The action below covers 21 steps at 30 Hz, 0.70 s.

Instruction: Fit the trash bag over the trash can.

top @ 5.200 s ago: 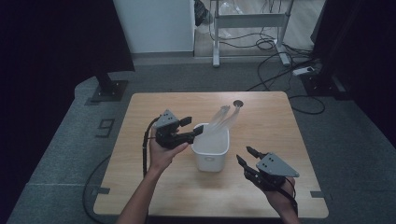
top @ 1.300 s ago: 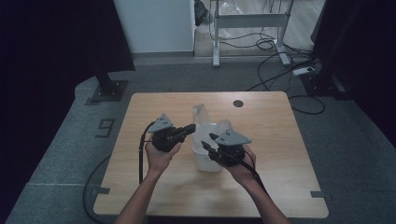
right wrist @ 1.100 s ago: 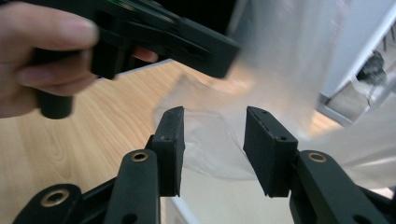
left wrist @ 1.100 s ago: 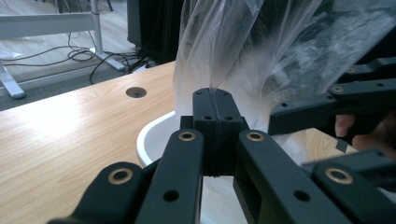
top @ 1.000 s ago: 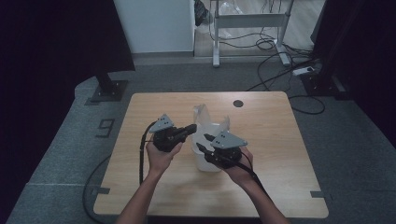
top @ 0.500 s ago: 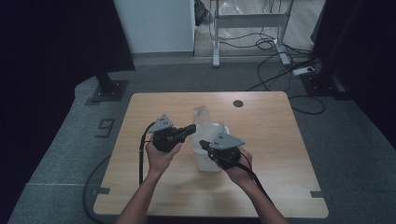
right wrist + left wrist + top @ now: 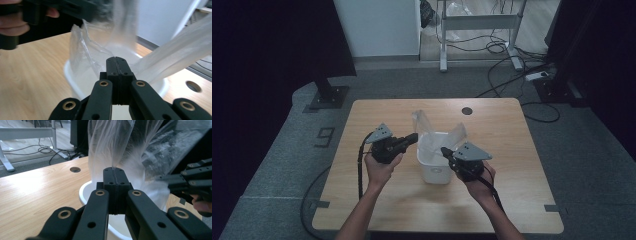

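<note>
A small white bin sits in the middle of the wooden table, and a thin clear plastic bag stands up out of it. The bin lies right between the two tools, so both hands are just as near to it.

The left gripper comes in from the left of the high view and points to the right, at the left edge of the bag. In the left gripper view its jaws are pressed tight together, with the bag rising just behind their tips. A bit of the bag seems to be pinched there, but the spot is hard to see.

The right gripper comes in from the lower right of the high view and points to the left, at the right edge of the bag. Its jaws have just been closing, and in the right gripper view they are now pressed together. The bag is right at the tips, and it looks caught between them.

Each tool seems to hold one side of the bag mouth. The next job looks like pulling the two sides apart and down over the rim of the bin, left side to the left, right side to the right.

Nothing else stands near the bin. A small round hole sits in the table toward the upper right, well apart. Cables lie on the floor at the top of the frame.
</note>
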{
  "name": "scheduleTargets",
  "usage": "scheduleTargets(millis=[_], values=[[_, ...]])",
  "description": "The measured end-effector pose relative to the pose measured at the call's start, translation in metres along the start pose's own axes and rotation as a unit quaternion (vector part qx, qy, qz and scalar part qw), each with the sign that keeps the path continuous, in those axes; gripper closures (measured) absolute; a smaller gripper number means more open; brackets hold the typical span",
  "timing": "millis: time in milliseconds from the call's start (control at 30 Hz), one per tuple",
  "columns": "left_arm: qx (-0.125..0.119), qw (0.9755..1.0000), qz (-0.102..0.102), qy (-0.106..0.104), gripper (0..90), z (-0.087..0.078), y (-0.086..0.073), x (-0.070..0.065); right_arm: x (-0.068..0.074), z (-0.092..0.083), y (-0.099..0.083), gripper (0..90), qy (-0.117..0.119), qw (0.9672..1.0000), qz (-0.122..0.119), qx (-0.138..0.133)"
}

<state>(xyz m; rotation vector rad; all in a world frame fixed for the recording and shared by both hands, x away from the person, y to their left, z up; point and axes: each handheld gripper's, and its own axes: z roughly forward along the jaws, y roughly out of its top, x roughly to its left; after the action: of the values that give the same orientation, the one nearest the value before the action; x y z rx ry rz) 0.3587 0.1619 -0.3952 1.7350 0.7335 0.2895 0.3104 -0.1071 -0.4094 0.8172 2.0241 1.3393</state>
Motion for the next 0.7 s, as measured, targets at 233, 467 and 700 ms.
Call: scheduleTargets(millis=[233, 467, 700], values=[[-0.005, 1.0000, -0.003, 0.001, 89.9, -0.008, -0.004, 0.001, -0.014, -0.008, -0.008, 89.2, -0.039, 0.9988, 0.029, 0.003], [-0.006, 1.0000, -0.007, 0.002, 89.9, -0.014, -0.007, 0.004, -0.020, -0.010, -0.012, 89.2, -0.054, 0.9978, 0.037, 0.010], [-0.004, 0.9999, -0.011, 0.003, 90.0, -0.017, -0.013, 0.006, -0.028, -0.013, -0.016, 89.2, -0.063, 0.9968, 0.048, 0.010]])
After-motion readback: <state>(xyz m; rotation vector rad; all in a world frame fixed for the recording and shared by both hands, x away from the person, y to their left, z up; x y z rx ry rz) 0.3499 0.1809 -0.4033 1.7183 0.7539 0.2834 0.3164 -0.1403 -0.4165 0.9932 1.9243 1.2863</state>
